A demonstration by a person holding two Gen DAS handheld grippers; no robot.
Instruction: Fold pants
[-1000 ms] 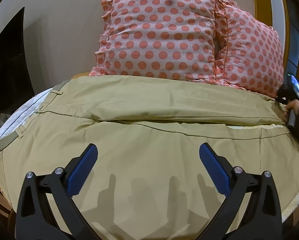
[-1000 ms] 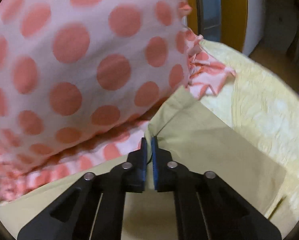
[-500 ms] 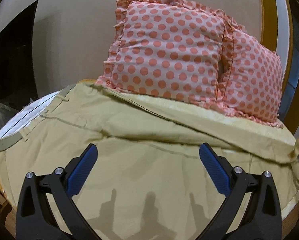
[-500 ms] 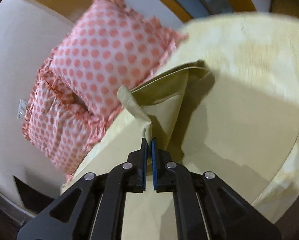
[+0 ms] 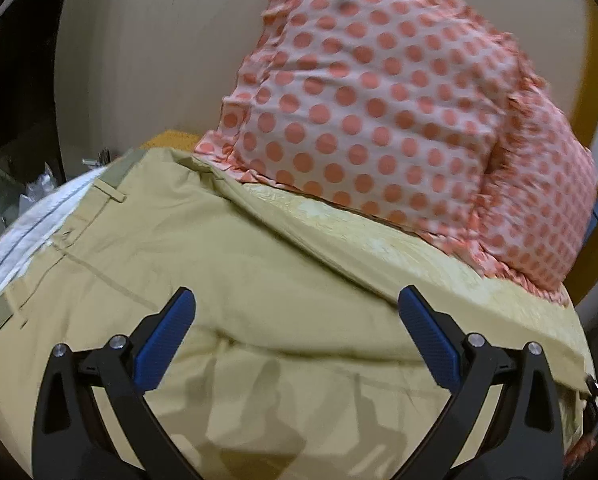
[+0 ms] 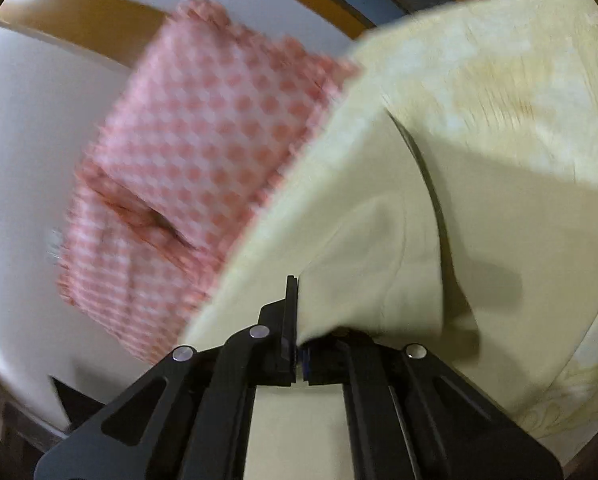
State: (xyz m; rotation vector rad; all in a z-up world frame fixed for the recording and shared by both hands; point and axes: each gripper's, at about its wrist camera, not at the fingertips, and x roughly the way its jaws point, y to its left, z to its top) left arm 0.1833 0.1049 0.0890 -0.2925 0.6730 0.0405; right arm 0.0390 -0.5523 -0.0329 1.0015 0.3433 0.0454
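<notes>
Pants (image 5: 235, 280) lie spread on the bed just under and ahead of my left hand-held gripper (image 5: 297, 320), which hovers above the khaki cloth with its two blue pads (image 5: 165, 342) spread wide and nothing between them. That hand-held gripper points forward and slightly down, its shadow falling on the fabric right below it. The waistband (image 5: 117, 166) with its belt loops sits ahead and to the left of it; a long fold of the leg runs across ahead, from the left toward the far right. Beyond that fold, two polka-dot pillows (image 5: 379, 112) stand against the wall, with a strip of yellow bedspread (image 5: 379, 236) showing between them and the pants.

My right hand-held gripper (image 6: 299, 354) is closed tight on an edge of the pants (image 6: 371, 264); the cloth rises out of the pinch and drapes over the right finger, hiding most of it. This hand-held gripper is rolled well to one side, so the bed tilts steeply in its view, and the picture is blurred. Ahead and to its left are the pillows (image 6: 203, 168), smeared by the blur; ahead and to its right the bedspread (image 6: 499, 80) fills the frame, with the lifted leg casting a dark shadow on the fabric beneath.
</notes>
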